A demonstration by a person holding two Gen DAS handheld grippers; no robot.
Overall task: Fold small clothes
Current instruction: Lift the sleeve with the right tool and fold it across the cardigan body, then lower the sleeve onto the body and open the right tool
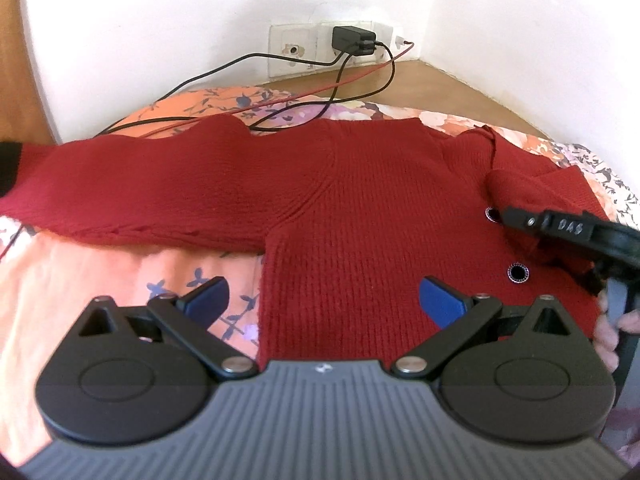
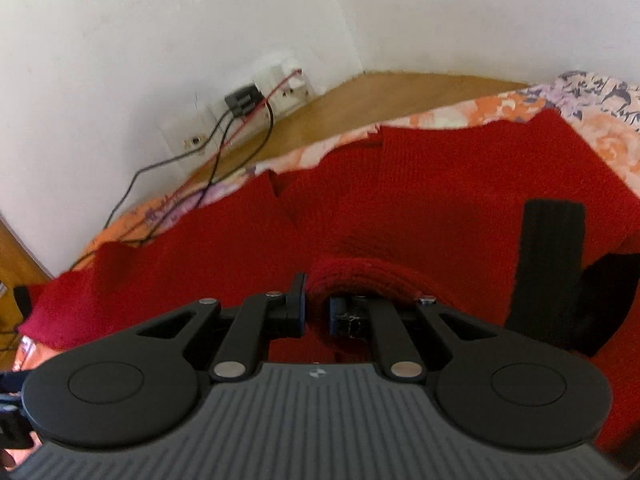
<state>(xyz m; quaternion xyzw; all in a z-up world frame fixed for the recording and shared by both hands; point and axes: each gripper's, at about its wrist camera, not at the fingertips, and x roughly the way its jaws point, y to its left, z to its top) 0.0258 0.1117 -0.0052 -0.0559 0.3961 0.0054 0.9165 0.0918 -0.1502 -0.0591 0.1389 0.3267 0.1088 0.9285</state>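
A: On the bed, across the floral sheet (image 1: 120, 268), we see the red knitted sweater (image 1: 360, 208) lying flat, one sleeve (image 1: 140, 192) stretched out to the left with a black cuff (image 1: 8, 168) at its far end.

B: And our left gripper (image 1: 324, 300) hangs over the lower body of the sweater, its fingers (image 1: 442, 304) spread wide with nothing between them. One blue pad sits above the knit, the other above the sheet just beside the sweater's side edge.

A: We see the right gripper (image 2: 316, 312) differently. Its fingers (image 2: 298, 308) are drawn narrow and pinch a rolled fold of the red knit, which bulges up just beyond the tips.

B: From the left wrist view we also catch that right gripper at the right edge, at the sweater's front opening, just beside two dark round buttons (image 1: 518, 272). A person's hand (image 1: 612, 332) shows at its handle.

A: In the right wrist view we see a black ribbed band (image 2: 550, 264) on the sweater, standing to the right of the pinched fold.

B: Behind the bed we have the white wall with a socket panel (image 1: 320, 48), a black charger (image 1: 354, 40) plugged into it, and black cables (image 1: 224, 72) and a red cable (image 1: 360, 72) trailing down onto the sheet, near the sweater's top edge.

A: A strip of wooden floor (image 1: 440, 84) shows between the wall and the bed.
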